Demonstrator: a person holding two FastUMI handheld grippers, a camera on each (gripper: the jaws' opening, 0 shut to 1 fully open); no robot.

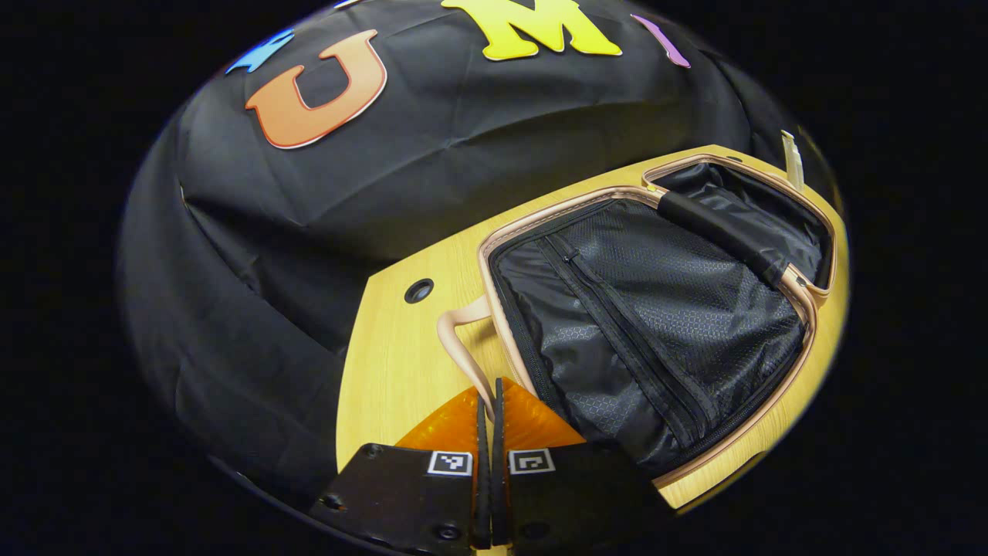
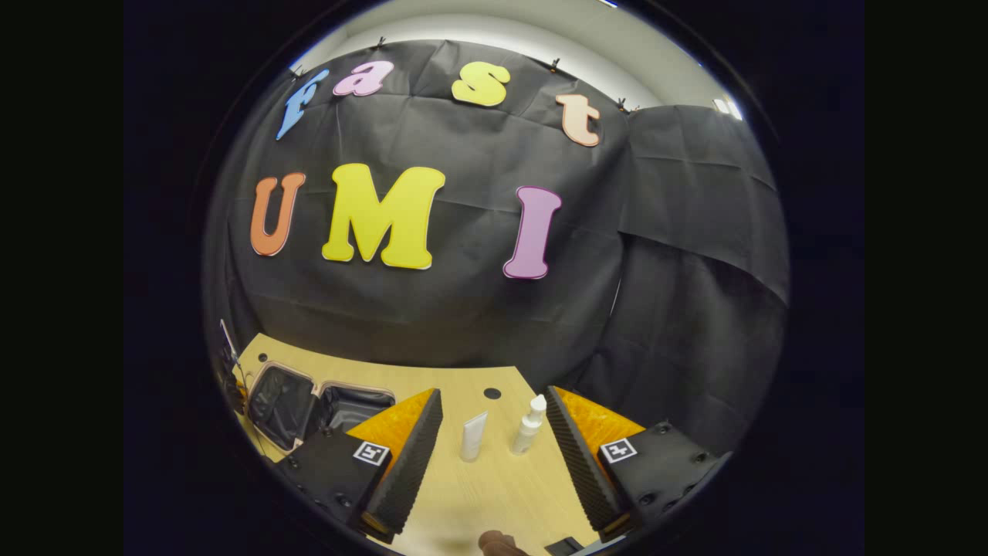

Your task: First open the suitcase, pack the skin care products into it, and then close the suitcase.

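In my left gripper view, the left claw [image 1: 489, 432] sits at the bottom centre with its fingers pressed together, nothing between them. Just beyond its tips a pale pink handle loop [image 1: 461, 340] lies on the wooden tabletop [image 1: 394, 363]. It belongs to the open suitcase [image 1: 656, 324], which spreads to the right: rose-gold rim, black quilted lining, a zipped pocket, and the second half behind it at upper right.

My right gripper view gives me the products. The right claw [image 2: 494, 455] is spread wide and holds nothing. Between its fingers and a little beyond stand a white tube [image 2: 472, 437] and, right of it, a white pump bottle [image 2: 529, 425], both upright, apart. The suitcase is at lower left.
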